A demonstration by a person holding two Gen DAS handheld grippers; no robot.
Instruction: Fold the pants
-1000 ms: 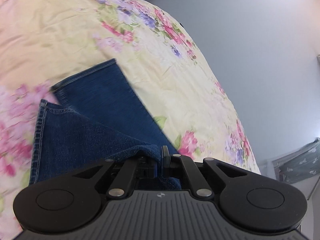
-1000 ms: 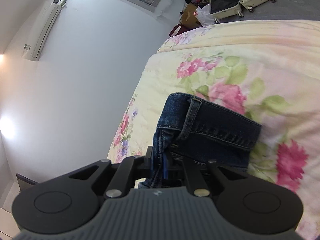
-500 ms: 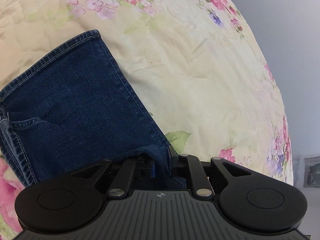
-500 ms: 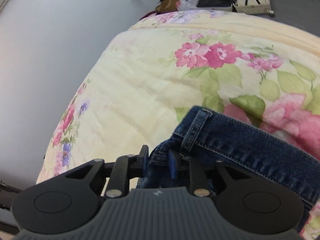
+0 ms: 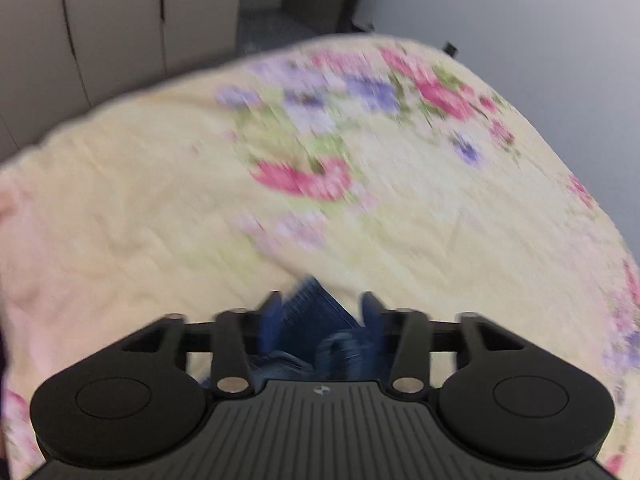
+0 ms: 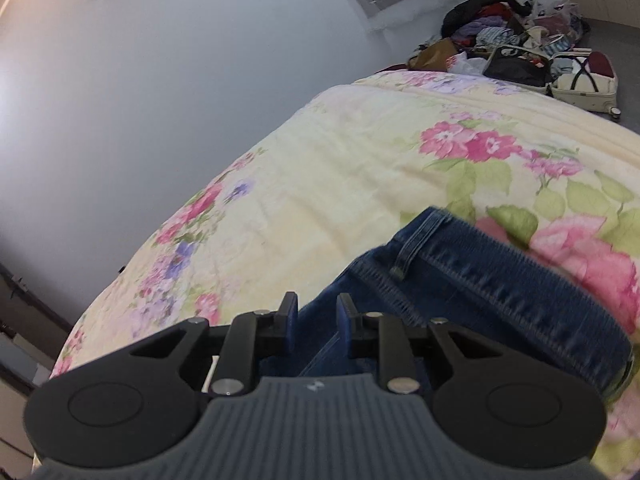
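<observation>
Blue denim pants lie on a floral bedspread point(image 6: 340, 168). In the right wrist view the waistband with a belt loop point(image 6: 460, 264) lies flat on the bed, just ahead of my right gripper point(image 6: 316, 316), whose jaws stand apart over the denim without clamping it. In the blurred left wrist view my left gripper point(image 5: 322, 308) is open wide, and a bit of folded denim point(image 5: 312, 316) shows between and below its fingers. The remainder of the pants is hidden under both grippers.
The bedspread point(image 5: 320, 200) fills both views. A grey wall runs along the bed's far side. Open suitcases point(image 6: 576, 76) and a clothes pile point(image 6: 500, 20) sit on the floor past the bed's end. Wardrobe doors point(image 5: 100, 28) stand beyond the bed.
Both grippers have opened and let go of the denim. The left gripper has swung up and away, so most of the pants left its view. The waistband now lies flat.
</observation>
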